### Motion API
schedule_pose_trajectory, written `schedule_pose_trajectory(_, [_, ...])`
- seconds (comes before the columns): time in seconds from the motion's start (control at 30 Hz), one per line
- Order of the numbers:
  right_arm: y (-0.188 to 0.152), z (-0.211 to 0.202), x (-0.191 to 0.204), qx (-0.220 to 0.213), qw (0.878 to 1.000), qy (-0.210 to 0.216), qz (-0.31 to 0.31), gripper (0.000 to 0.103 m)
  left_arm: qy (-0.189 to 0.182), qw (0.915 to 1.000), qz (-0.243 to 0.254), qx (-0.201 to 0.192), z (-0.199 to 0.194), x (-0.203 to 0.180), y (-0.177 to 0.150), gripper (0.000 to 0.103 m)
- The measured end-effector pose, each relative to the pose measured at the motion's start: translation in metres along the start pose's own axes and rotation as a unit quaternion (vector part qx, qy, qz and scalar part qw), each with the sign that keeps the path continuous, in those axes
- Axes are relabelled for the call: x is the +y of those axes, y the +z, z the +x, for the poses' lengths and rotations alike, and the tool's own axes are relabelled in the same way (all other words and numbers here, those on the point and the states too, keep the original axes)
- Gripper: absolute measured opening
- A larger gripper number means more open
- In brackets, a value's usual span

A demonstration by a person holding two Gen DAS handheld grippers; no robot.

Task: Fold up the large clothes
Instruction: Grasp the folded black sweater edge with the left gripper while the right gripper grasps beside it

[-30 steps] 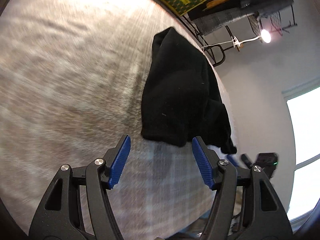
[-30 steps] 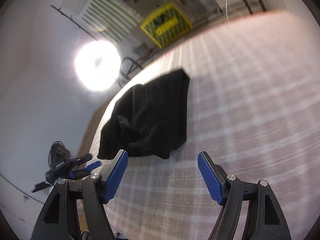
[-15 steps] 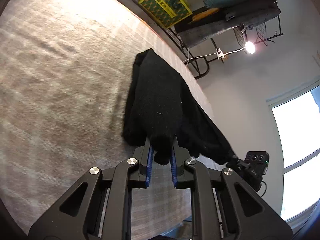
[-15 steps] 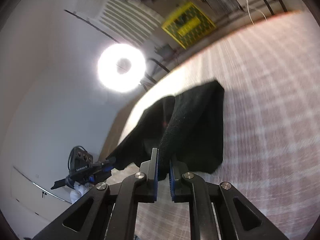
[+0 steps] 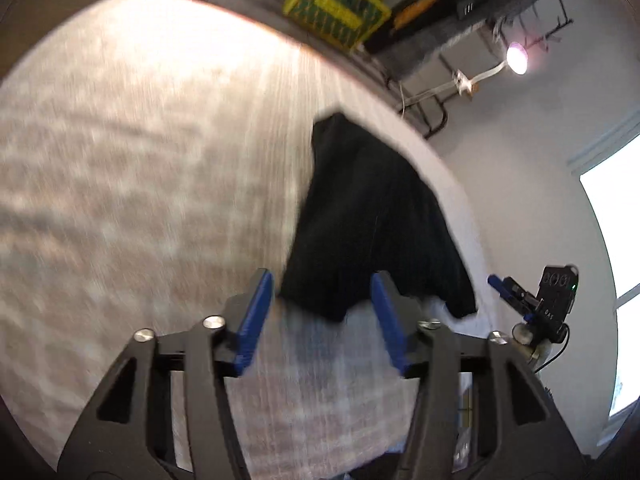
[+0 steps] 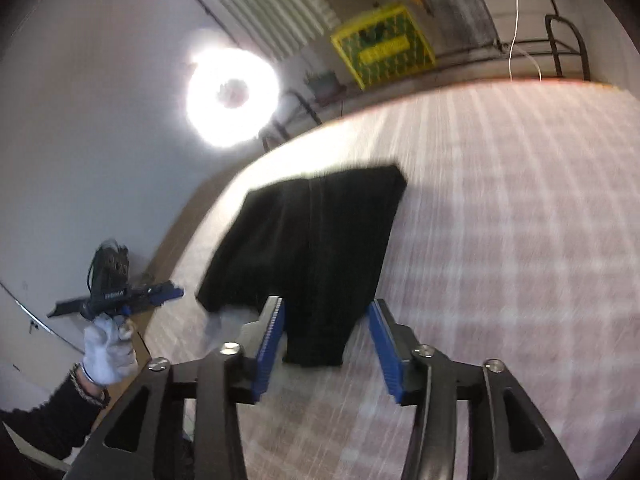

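A black garment (image 5: 368, 220) lies folded on the checked pale cover (image 5: 140, 200), close to its edge. My left gripper (image 5: 320, 284) hovers just above the garment's near corner; its jaws are opening, and the blue pads stand clear of the cloth on both sides. In the right wrist view the same garment (image 6: 320, 240) reaches between the blue pads of my right gripper (image 6: 326, 308), whose jaws are also opening without pressing on it. A white-gloved hand (image 6: 108, 352) holds the left gripper (image 6: 120, 296) at the left.
The cover's (image 6: 500, 260) far edge runs past a yellow crate (image 5: 336, 12) and a dark clothes rack (image 5: 460, 20). A ring light (image 6: 232, 92) glares by a radiator (image 6: 276, 12). A small lamp (image 5: 516, 58) and a bright window (image 5: 616, 240) are at right.
Both grippers stood open a second ago, then shut on the garment's near edge and lifted it. Now both have let go; the cloth lies flatter, and the grippers sit slightly higher.
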State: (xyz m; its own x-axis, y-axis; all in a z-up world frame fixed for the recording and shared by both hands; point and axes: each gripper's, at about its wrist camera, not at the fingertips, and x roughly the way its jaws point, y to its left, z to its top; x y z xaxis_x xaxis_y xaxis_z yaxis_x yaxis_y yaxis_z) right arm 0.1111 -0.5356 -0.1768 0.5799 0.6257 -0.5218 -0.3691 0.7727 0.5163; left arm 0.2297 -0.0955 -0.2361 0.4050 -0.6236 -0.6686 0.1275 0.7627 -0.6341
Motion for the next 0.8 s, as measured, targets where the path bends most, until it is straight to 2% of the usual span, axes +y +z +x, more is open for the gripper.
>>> schedule_pose_trajectory(0.1, [0.026, 0.009, -0.020, -0.014, 0.999, 0.014, 0.031, 0.056, -0.003, 0.9999, -0.011, -0.011, 0.012, -0.003, 0.037, 0.054])
schedule_pose_trajectory(0.27, [0.068, 0.064, -0.047, -0.012, 0.997, 0.016, 0.073, 0.059, -0.026, 0.9994, -0.020, 0.012, 0.067, -0.003, 0.100, 0.060])
schedule_pose_trajectory(0.33, [0.074, 0.079, -0.055, -0.007, 0.996, 0.026, 0.084, 0.058, -0.032, 0.9990, -0.021, 0.023, 0.087, -0.002, 0.113, 0.061])
schedule_pose_trajectory(0.43, [0.084, 0.106, -0.069, 0.005, 0.994, 0.040, 0.098, 0.058, -0.072, 0.9949, -0.037, 0.060, 0.125, 0.001, 0.124, 0.061])
schedule_pose_trajectory(0.53, [0.089, 0.131, -0.078, 0.020, 0.991, 0.061, 0.114, 0.057, -0.107, 0.9901, -0.051, 0.076, 0.147, 0.004, 0.130, 0.061])
schedule_pose_trajectory(0.6, [0.093, 0.145, -0.082, 0.030, 0.989, 0.080, 0.118, 0.053, -0.136, 0.9852, -0.056, 0.088, 0.157, 0.004, 0.133, 0.052])
schedule_pose_trajectory(0.67, [0.096, 0.159, -0.085, 0.039, 0.986, 0.101, 0.125, 0.040, -0.147, 0.9834, -0.053, 0.092, 0.160, 0.005, 0.134, 0.048])
schedule_pose_trajectory(0.73, [0.098, 0.167, -0.086, 0.043, 0.984, 0.113, 0.130, 0.038, -0.152, 0.9828, -0.053, 0.090, 0.161, 0.008, 0.133, 0.046])
schedule_pose_trajectory(0.77, [0.099, 0.171, -0.087, 0.039, 0.983, 0.122, 0.134, 0.038, -0.156, 0.9818, -0.061, 0.089, 0.162, 0.011, 0.134, 0.041])
schedule_pose_trajectory(0.8, [0.100, 0.173, -0.087, 0.035, 0.981, 0.131, 0.138, 0.037, -0.154, 0.9818, -0.067, 0.088, 0.163, 0.014, 0.135, 0.029])
